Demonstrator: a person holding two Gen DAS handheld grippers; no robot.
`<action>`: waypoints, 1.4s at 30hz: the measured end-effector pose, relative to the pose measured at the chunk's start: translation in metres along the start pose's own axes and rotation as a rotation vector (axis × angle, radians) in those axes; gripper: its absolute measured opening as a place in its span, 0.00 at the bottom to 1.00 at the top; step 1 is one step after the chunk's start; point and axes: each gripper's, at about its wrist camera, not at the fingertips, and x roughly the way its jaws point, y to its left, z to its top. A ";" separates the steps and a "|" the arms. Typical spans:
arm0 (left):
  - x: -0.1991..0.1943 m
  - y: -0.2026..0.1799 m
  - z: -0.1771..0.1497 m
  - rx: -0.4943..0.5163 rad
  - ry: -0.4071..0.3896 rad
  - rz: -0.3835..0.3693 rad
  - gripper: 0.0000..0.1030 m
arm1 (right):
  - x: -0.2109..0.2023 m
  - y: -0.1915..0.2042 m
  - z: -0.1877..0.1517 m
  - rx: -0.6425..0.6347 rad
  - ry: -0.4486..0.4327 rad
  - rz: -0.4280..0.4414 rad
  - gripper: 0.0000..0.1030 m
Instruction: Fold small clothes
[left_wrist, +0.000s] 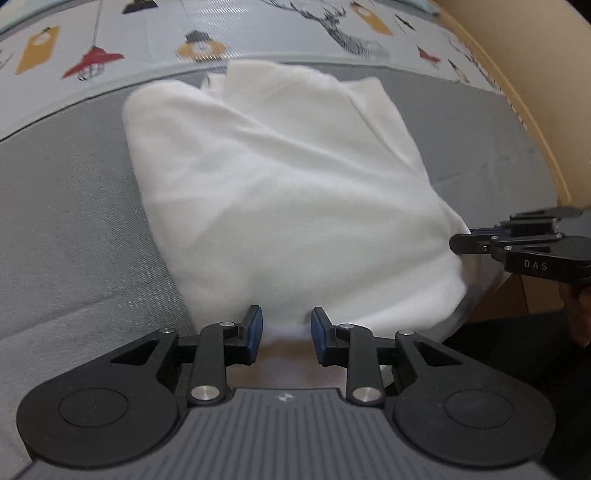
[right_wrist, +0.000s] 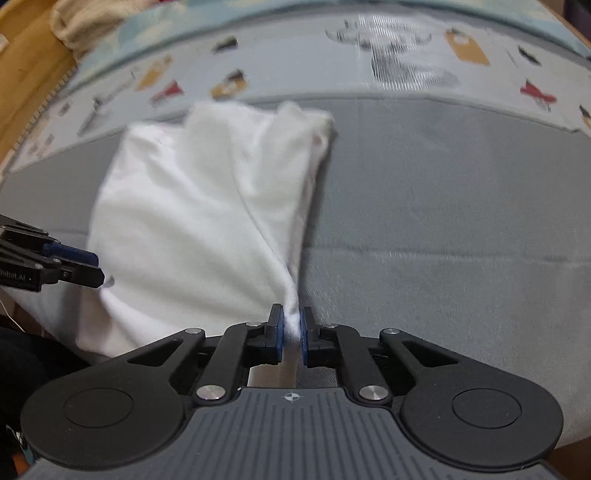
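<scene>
now a rumpled white garment (right_wrist: 207, 206), corner pinched in right gripper (right_wrist: 292, 334), left gripper (left_wrist: 287, 334) narrowly parted, unclamped

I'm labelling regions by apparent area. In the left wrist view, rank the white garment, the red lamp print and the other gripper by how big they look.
1. white garment
2. right gripper, though it is cut off by the frame edge, so unsure
3. red lamp print
</scene>
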 end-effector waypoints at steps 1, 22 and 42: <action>0.001 0.002 0.000 -0.004 -0.002 -0.012 0.32 | 0.003 0.001 0.000 -0.009 0.018 -0.004 0.09; -0.031 0.127 0.027 -0.551 -0.220 -0.093 0.37 | 0.017 -0.006 0.083 0.281 -0.266 0.033 0.47; -0.013 0.122 0.042 -0.581 -0.205 -0.138 0.45 | 0.009 -0.022 0.078 0.308 -0.321 -0.009 0.55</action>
